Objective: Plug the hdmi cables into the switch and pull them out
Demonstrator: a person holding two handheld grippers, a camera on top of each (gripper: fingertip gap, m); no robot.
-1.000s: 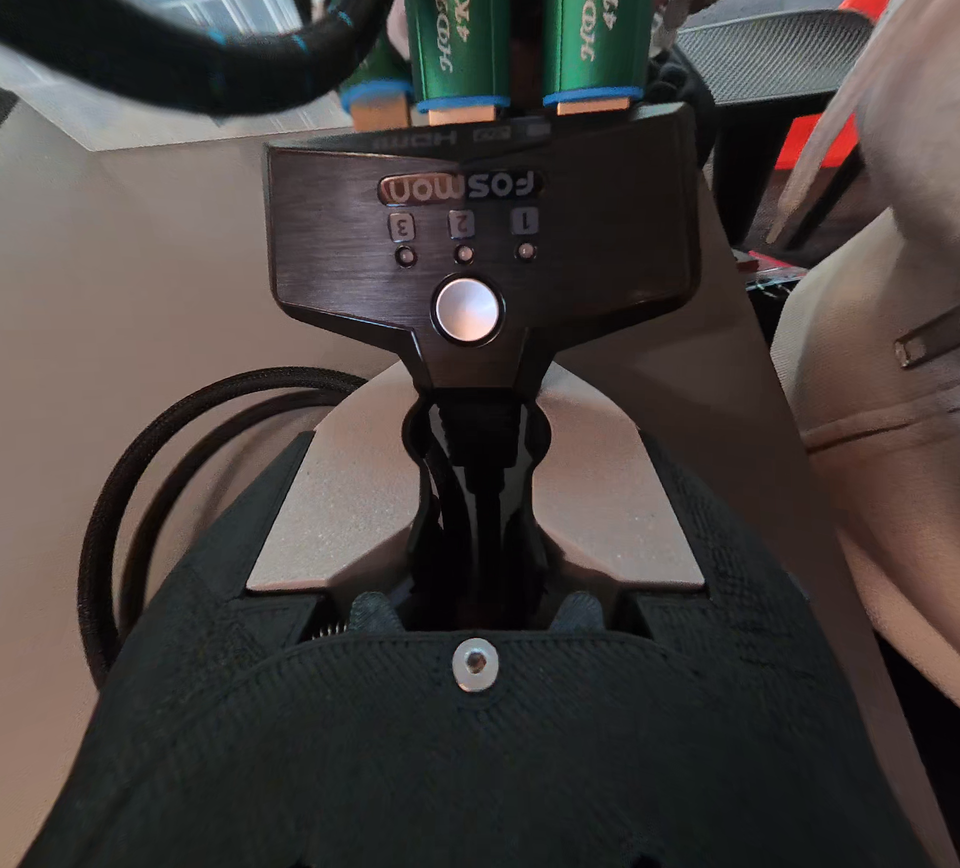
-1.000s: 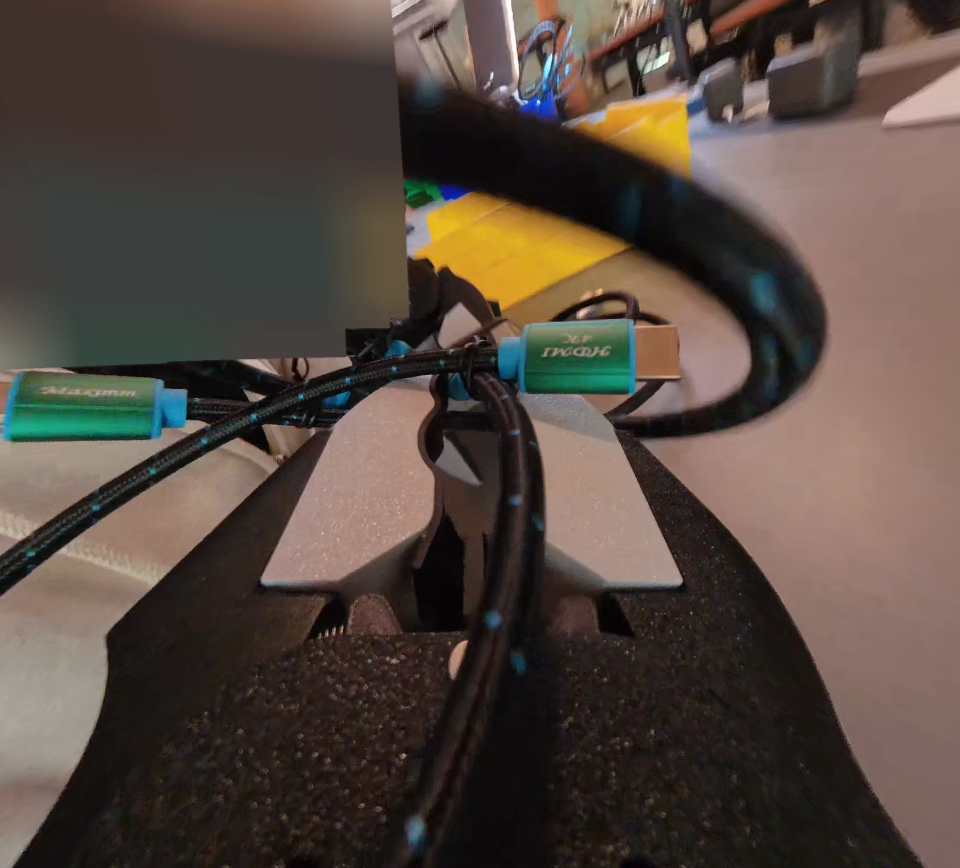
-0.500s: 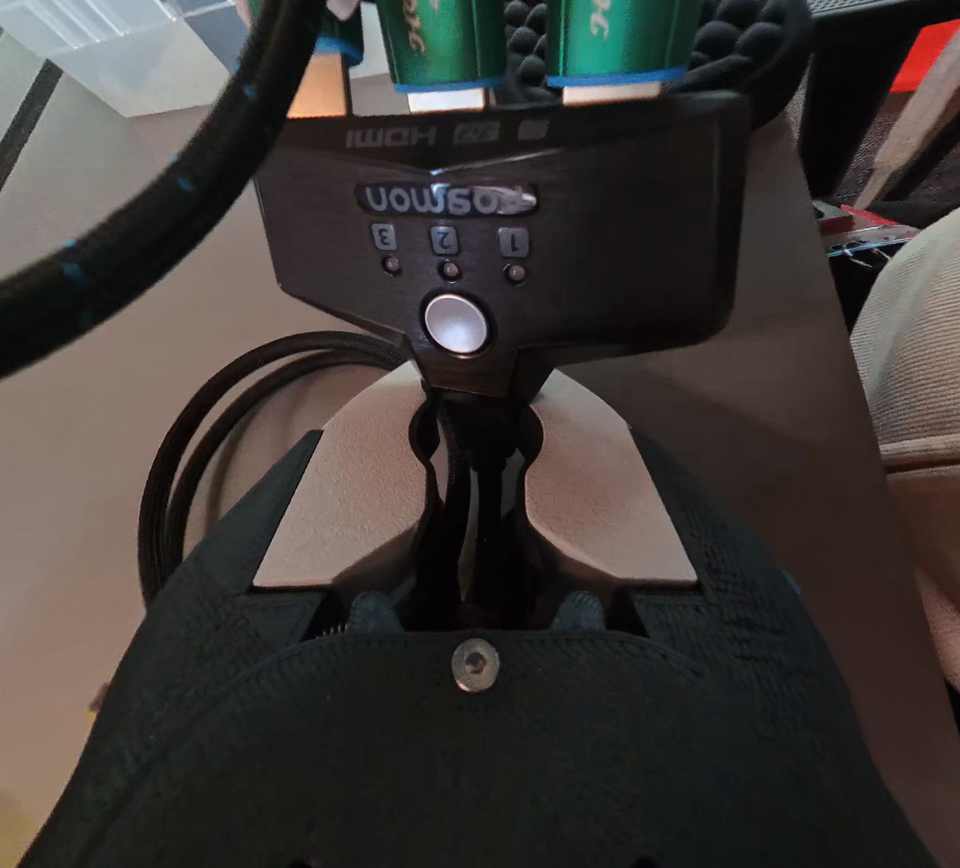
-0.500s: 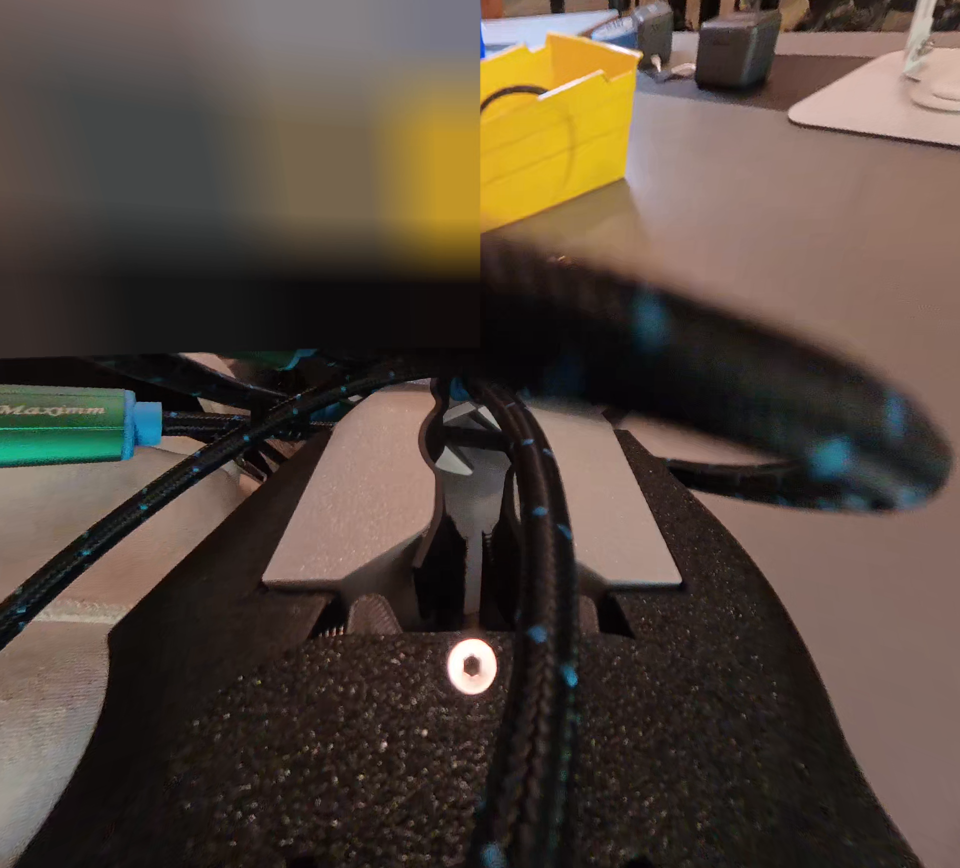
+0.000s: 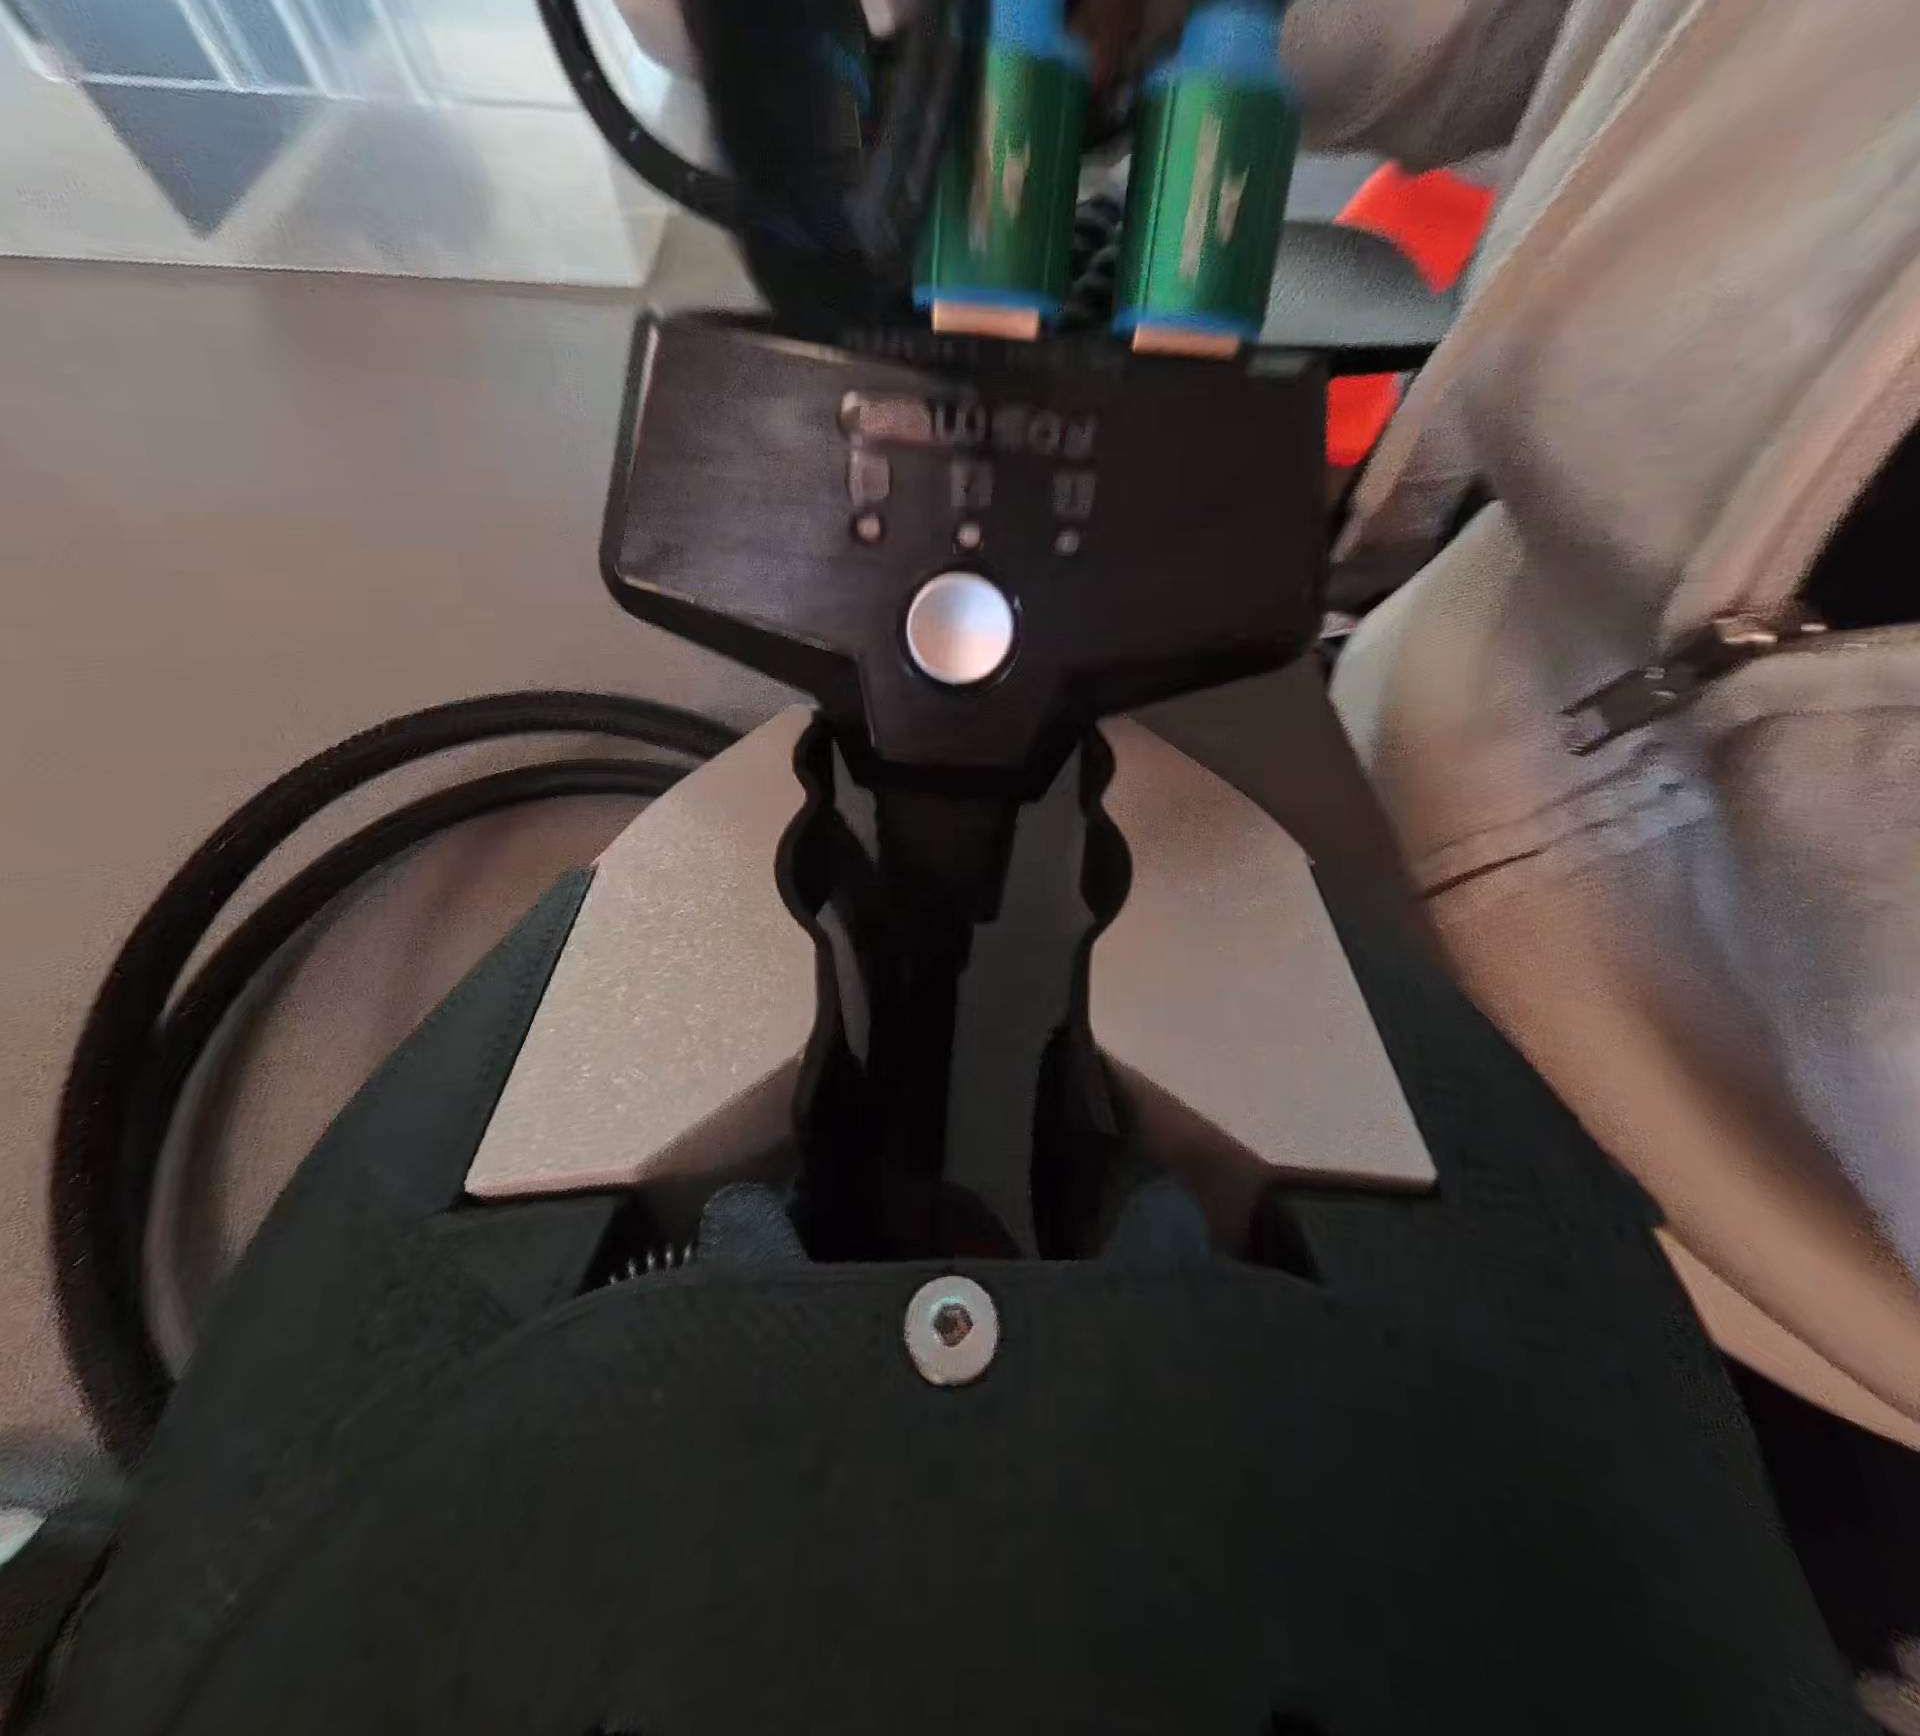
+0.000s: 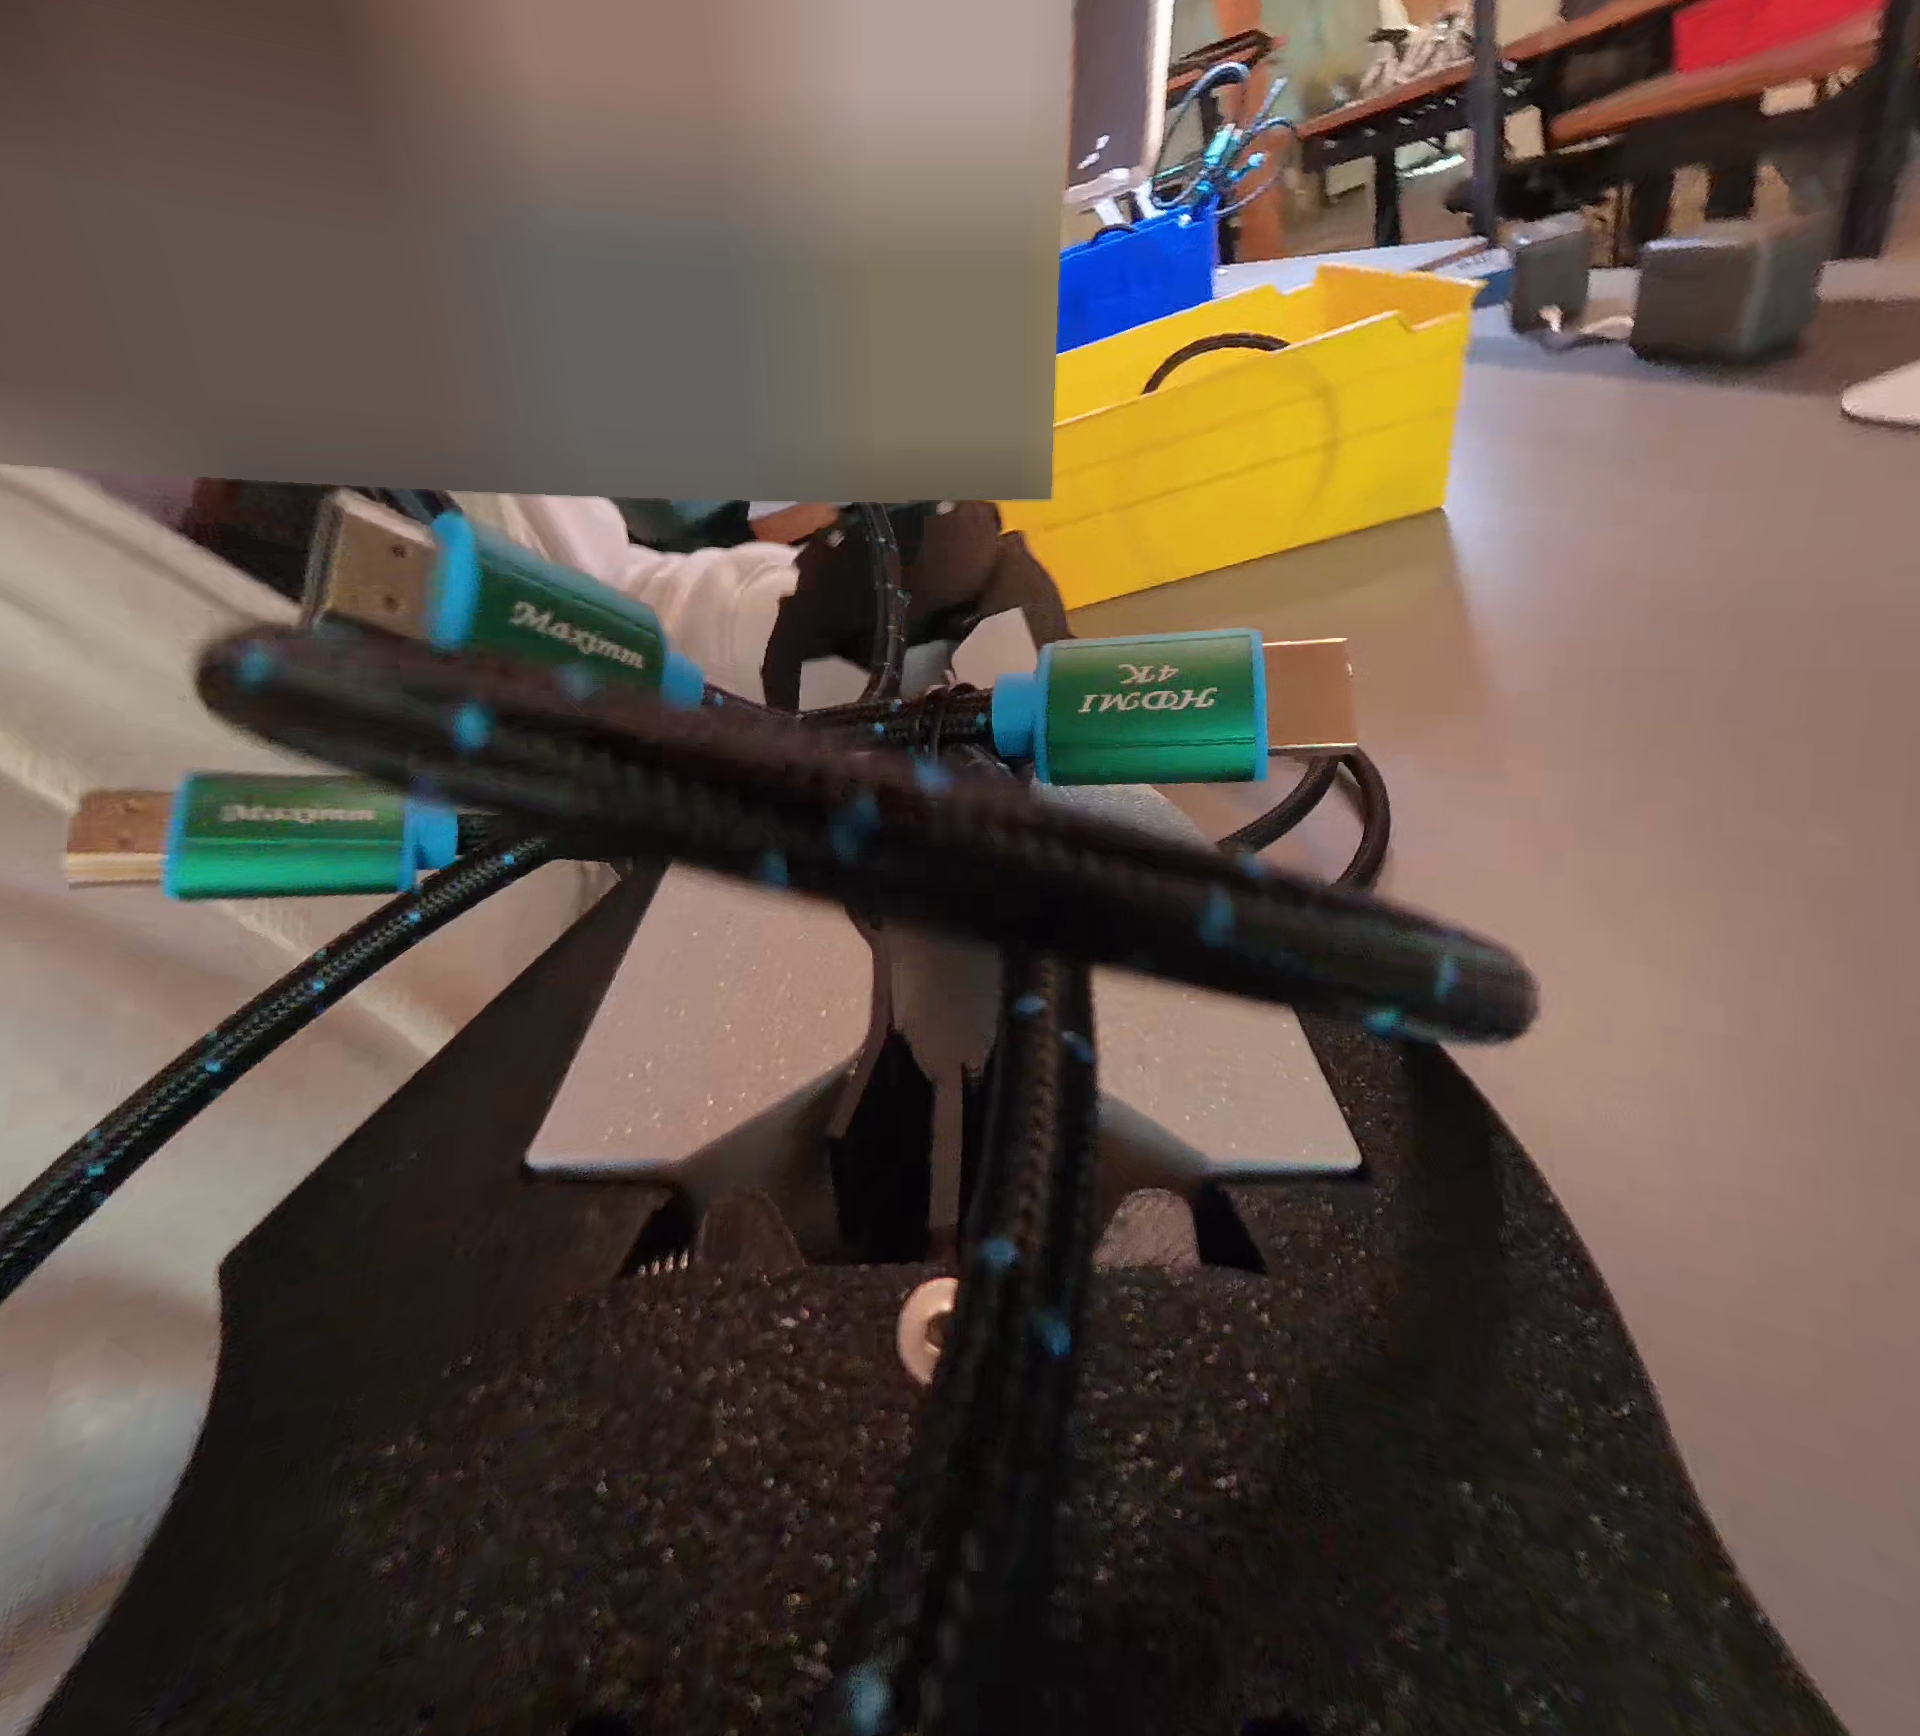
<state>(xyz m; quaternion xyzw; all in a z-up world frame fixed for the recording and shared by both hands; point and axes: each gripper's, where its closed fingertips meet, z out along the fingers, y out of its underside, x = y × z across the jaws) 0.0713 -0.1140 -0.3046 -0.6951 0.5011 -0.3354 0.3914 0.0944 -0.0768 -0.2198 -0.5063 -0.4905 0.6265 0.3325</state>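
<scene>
Two tongs are at work: my left tongs (image 5: 951, 813) clamp the black HDMI switch (image 5: 966, 533) by its tail, two green plugs (image 5: 1205, 200) seated in its far edge. My right tongs (image 6: 961, 948) pinch a braided cable (image 6: 1023, 1167); three loose green plugs (image 6: 1148, 704) hang above the grey bench (image 6: 1662, 647), a yellow bin (image 6: 1278, 429) beyond.

Motion blur softens the black switch (image 5: 966, 533) and the two green plugs (image 5: 997, 190) at its far edge, so the third port cannot be judged. The switch's tail cable (image 5: 925, 938) disappears between the left claw (image 5: 951, 813) fingers; contact there is unclear. In the right wrist view, a smeared braided cable (image 6: 852, 845) crosses the right claw (image 6: 977, 948), hiding its tips. The lower-left plug (image 6: 291, 834) is blurred. A cable in the yellow bin (image 6: 1278, 429) shows only as an arc.
</scene>
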